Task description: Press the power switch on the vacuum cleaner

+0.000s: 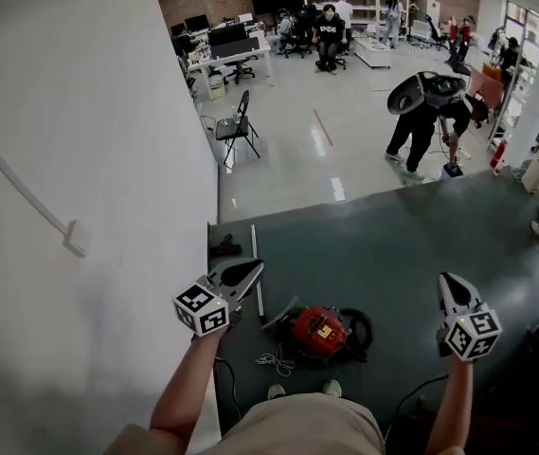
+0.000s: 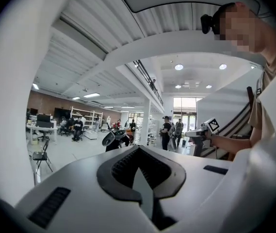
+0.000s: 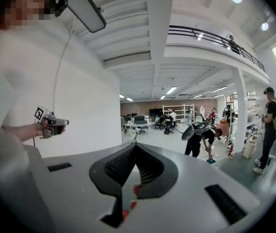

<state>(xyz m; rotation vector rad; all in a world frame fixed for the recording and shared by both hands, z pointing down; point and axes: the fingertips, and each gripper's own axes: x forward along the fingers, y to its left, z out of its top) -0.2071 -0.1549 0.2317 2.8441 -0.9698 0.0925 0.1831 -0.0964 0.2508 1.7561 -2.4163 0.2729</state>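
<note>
The red vacuum cleaner (image 1: 321, 333) lies on the dark floor mat (image 1: 392, 245) just ahead of my shoes, its white cord (image 1: 274, 358) coiled beside it. Both grippers hang well above it, pointing out across the room, and neither touches it. My left gripper (image 1: 255, 265) is to the vacuum's left, by the wall, jaws together and empty (image 2: 138, 148). On the vacuum's right, my right gripper (image 1: 446, 278) is shut too, with nothing between its jaws (image 3: 135, 144). The vacuum's switch is too small to make out.
A white wall (image 1: 80, 159) runs close along the left. A thin white bar (image 1: 255, 273) lies on the mat near it. Farther off, a person (image 1: 425, 112) bends over, a folding chair (image 1: 236, 126) stands on the light floor, and desks fill the back.
</note>
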